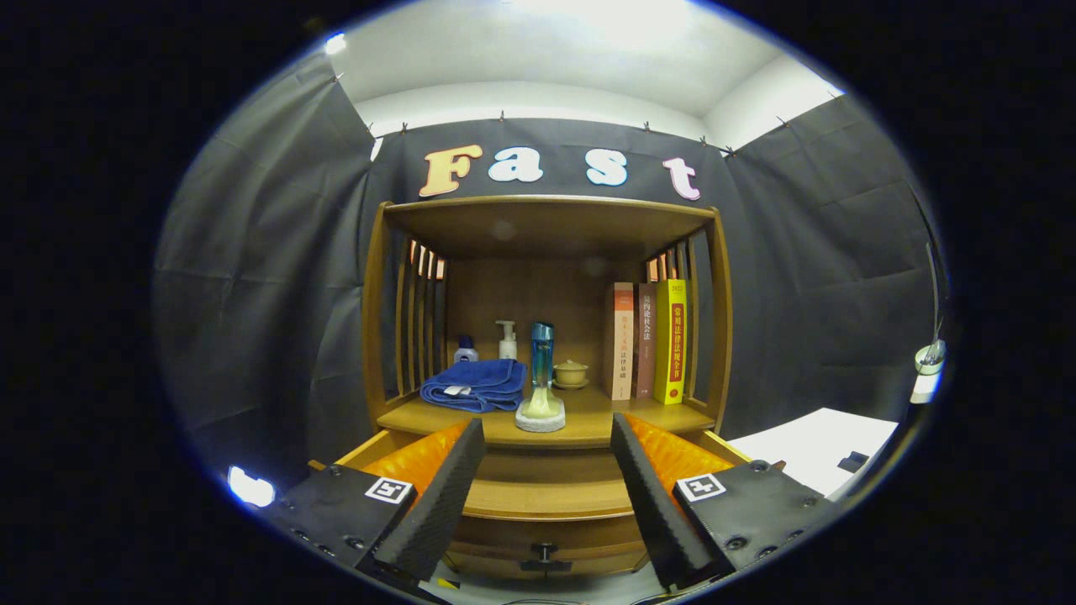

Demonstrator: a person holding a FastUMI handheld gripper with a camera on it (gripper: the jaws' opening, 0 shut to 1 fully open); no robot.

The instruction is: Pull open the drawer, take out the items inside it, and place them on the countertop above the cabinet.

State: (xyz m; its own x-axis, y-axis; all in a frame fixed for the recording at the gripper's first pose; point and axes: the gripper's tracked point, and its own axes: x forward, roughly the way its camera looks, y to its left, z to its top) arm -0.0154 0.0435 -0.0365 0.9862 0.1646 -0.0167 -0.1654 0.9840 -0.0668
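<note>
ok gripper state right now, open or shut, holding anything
Gripper: open, holding nothing; fingers spread in front of the cabinet, with the drawer handle low between them.

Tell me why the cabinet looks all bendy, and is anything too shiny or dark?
In the gripper view, the fisheye lens bows the cabinet posts outward; the ceiling glares bright, the blue bottle stays sharp, and the drawer sits dim between the open, empty fingers.

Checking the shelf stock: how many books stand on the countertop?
3 books, upright side by side at the countertop's right end: orange-white book, brown book, yellow book.
</note>
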